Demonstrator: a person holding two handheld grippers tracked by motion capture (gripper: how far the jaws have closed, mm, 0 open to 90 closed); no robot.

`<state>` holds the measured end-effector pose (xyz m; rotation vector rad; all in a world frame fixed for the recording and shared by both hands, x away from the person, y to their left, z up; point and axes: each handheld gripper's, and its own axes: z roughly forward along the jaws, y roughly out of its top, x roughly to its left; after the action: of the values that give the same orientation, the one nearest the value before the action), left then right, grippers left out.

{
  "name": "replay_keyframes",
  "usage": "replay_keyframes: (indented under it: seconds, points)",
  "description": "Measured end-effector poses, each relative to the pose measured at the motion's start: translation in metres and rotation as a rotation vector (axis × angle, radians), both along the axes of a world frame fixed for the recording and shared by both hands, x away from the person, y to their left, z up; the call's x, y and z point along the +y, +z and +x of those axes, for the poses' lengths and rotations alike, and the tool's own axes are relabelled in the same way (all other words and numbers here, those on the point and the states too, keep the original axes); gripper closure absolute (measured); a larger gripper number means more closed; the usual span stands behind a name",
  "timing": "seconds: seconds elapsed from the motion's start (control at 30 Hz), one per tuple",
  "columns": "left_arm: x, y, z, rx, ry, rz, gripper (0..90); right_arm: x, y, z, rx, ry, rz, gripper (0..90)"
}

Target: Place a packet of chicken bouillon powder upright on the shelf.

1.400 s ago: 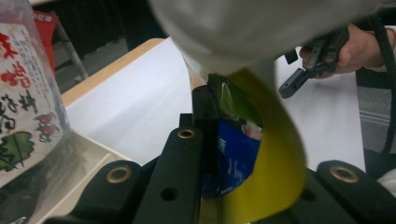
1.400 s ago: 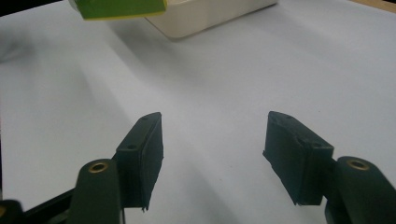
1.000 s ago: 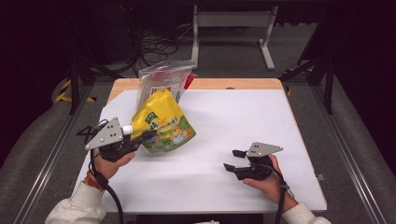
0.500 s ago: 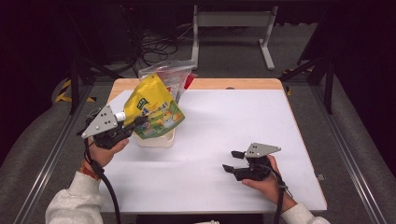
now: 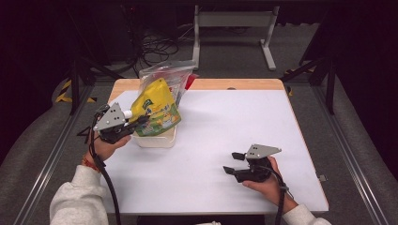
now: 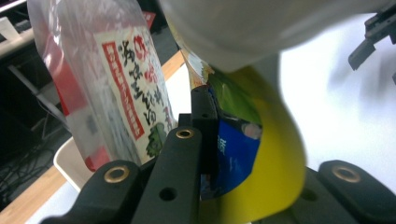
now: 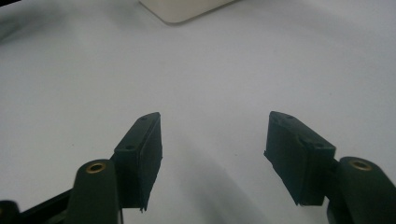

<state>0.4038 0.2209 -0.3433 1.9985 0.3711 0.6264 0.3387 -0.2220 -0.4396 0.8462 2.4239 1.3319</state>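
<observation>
My left gripper (image 5: 141,123) clamps its jaws on the yellow pouch (image 5: 157,110), label unreadable, over the white tub (image 5: 157,139); my right gripper (image 5: 234,163) rests wide open on the worktop (image 5: 225,122)

Pouch (image 5: 155,110): yellow with green and blue print. Bag (image 5: 173,77): clear, red-and-white printed label. Tub (image 5: 157,139): cream. Counter (image 5: 225,140): white surface, wooden edge. Claws: black.

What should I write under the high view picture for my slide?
The left gripper holds a yellow spouted pouch over a white tub; the right gripper rests open on the white table.
</observation>
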Motion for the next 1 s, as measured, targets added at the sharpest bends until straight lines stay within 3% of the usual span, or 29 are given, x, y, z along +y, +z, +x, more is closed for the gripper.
replay_keyframes:
  seconds: [0.43,0.5,0.63,0.77,0.87,1.0]
  points:
    - [0.005,-0.017,0.014,0.086,-0.01,0.058,87.3,0.001,-0.001,0.001,0.004,0.002,-0.004,35.5]
    - [0.005,-0.019,0.015,0.096,-0.008,0.048,87.1,0.001,0.0,0.0,0.002,0.004,-0.005,35.4]
    - [0.009,-0.017,0.013,0.091,0.006,0.077,87.5,0.001,-0.001,0.0,0.003,0.006,-0.007,35.3]
    - [0.012,-0.016,0.011,0.094,0.005,0.065,87.5,0.002,-0.001,0.0,0.007,0.008,-0.008,34.9]
    - [0.007,-0.014,0.012,0.096,0.003,0.096,87.7,0.002,-0.002,0.0,0.009,0.007,-0.012,34.8]
    - [0.006,-0.014,0.012,0.106,0.023,0.097,88.2,0.003,-0.001,0.0,0.009,0.01,-0.013,34.7]
